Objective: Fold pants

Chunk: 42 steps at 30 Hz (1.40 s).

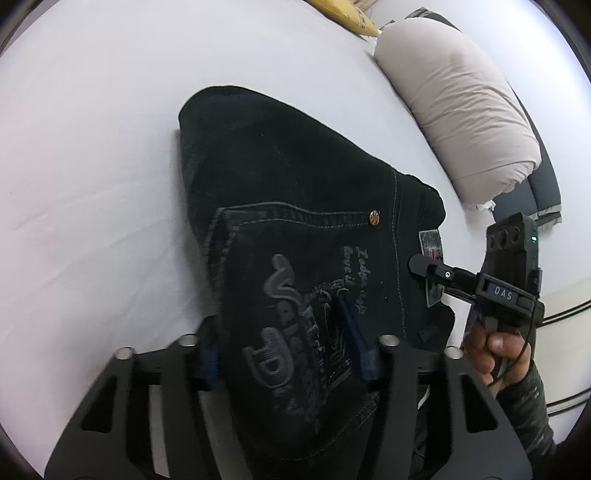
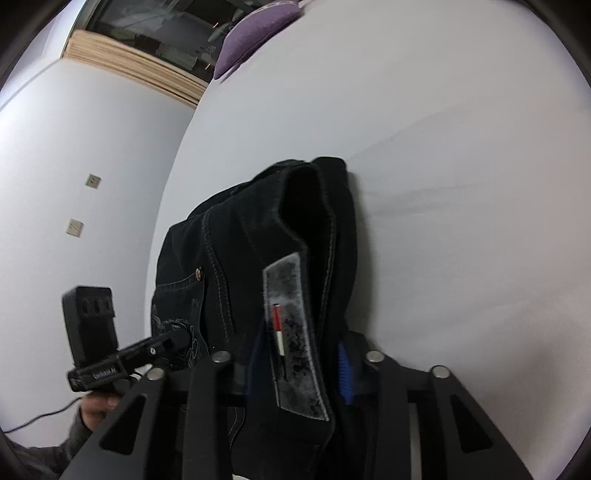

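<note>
A bed point(image 1: 92, 147) under a smooth white sheet carries everything. Black pants point(image 1: 295, 184), folded into a thick bundle, lie near its middle, a back pocket with grey print facing up. A beige pillow point(image 1: 461, 110) rests near one edge, well apart from the pants; a yellow cushion point(image 1: 347, 14) and a purple one point(image 2: 255, 29) sit at far edges.

Both the left gripper point(image 1: 286, 332) and right gripper point(image 2: 295, 354) clamp dark cloth between their fingers.
</note>
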Tool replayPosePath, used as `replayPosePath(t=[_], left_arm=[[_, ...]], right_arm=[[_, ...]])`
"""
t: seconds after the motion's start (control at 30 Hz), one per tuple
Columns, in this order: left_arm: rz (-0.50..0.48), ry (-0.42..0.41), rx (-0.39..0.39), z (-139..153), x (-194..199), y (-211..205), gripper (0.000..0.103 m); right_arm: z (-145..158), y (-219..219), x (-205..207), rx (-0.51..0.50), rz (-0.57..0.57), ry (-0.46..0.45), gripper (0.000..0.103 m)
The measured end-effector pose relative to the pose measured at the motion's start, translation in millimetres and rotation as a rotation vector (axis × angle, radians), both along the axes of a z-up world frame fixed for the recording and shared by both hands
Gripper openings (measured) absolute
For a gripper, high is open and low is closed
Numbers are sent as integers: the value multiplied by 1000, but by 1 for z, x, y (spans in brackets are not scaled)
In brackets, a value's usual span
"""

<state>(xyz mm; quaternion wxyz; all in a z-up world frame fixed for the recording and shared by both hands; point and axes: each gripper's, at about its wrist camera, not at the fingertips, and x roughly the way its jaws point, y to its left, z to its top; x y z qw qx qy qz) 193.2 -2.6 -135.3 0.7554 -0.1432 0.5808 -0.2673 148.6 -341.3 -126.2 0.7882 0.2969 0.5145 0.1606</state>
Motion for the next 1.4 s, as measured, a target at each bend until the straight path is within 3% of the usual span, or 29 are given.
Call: replayPosePath(t=[0.03,0.2,0.37,0.57,0.77,0.9,1.0,1.07,1.1,1.13,1.23,1.3,1.4], left_arm=[[-2,-5,-2,3,0,-1,34],[-15,-40,-6,21,-1,2,22],[-10,-130,-12,65,13,18,21],[9,-252,50,110,71,52,21],[36,-282,83,108,135,80,21],[23,-267,99,86,169,97,21],[28,-222,107,51,190,92,28],[51,-194,98,29,197,100,36],[67,-188,86,22,197,105,48],[84,-190,69,16,197,111,57],[112,-199,-7,6,189,130,61],[127,-213,7,9,185,139,65],[172,-289,83,25,161,158,71]], right_arm=[[4,4,-2,-17,-1,-6,28],[33,22,-11,-80,8,-74,19],[73,36,-2,-84,35,-157,19],[108,60,61,-82,87,-235,19],[104,78,136,-37,88,-244,19],[75,82,179,-10,74,-194,19],[38,75,196,27,44,-124,20],[14,67,200,56,8,-80,31],[1,59,199,92,-18,-61,40],[-7,51,197,158,-32,-66,41],[-12,39,189,224,-35,-97,45],[-6,34,182,218,-50,-108,50],[9,27,165,125,-126,-111,67]])
